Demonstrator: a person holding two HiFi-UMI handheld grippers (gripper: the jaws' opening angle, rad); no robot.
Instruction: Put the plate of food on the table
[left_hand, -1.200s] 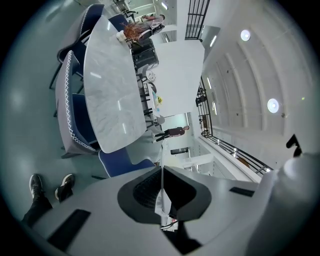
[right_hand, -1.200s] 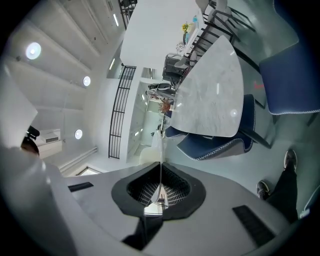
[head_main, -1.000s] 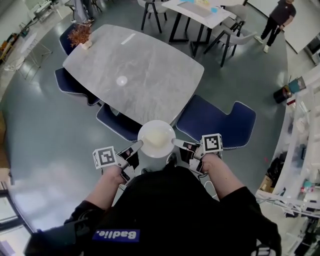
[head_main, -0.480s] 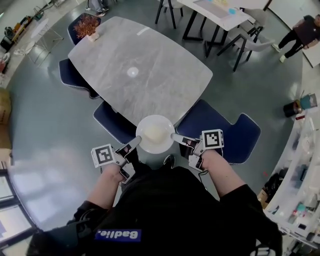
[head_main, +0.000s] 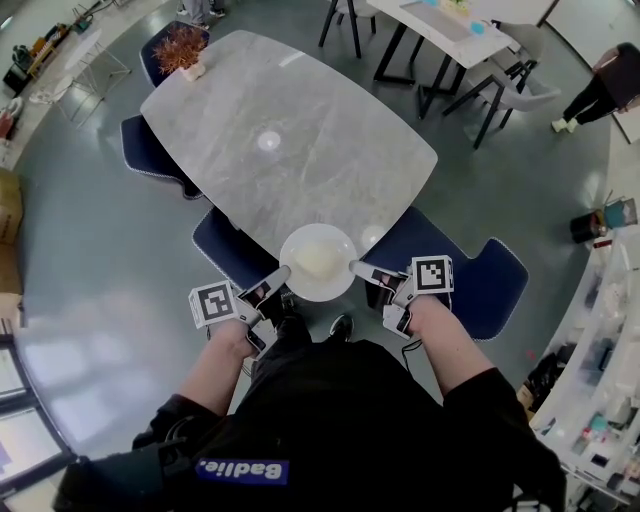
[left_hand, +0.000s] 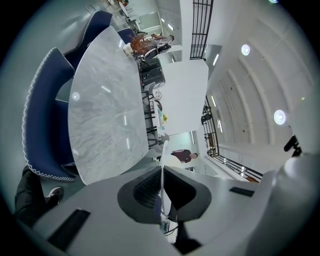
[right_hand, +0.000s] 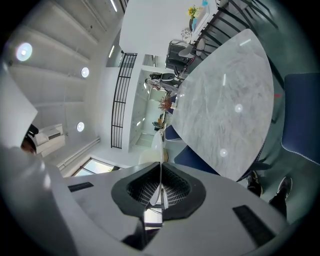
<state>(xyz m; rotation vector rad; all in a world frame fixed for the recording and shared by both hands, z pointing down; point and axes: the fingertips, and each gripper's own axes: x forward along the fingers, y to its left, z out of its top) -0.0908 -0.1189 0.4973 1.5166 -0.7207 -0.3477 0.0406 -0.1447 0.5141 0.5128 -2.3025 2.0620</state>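
Observation:
A white plate (head_main: 318, 262) with a pale mound of food hangs in the air just over the near edge of the grey marble table (head_main: 270, 140). My left gripper (head_main: 279, 277) is shut on the plate's left rim and my right gripper (head_main: 356, 266) is shut on its right rim. In the left gripper view the thin rim (left_hand: 162, 165) runs edge-on between the dark pads, with the table (left_hand: 107, 110) ahead. The right gripper view shows the rim (right_hand: 160, 167) pinched the same way, and the table (right_hand: 227, 105) beyond it.
Blue chairs stand by the table's near edge: one (head_main: 232, 255) under the left gripper, one (head_main: 480, 270) at the right. A small plant (head_main: 183, 50) sits on the table's far corner. A white table (head_main: 450, 25) with chairs and a person (head_main: 605, 95) are at the back right.
Both grippers have carried the plate forward, from over the chairs to the table's near edge. The grip on the rim is unchanged.

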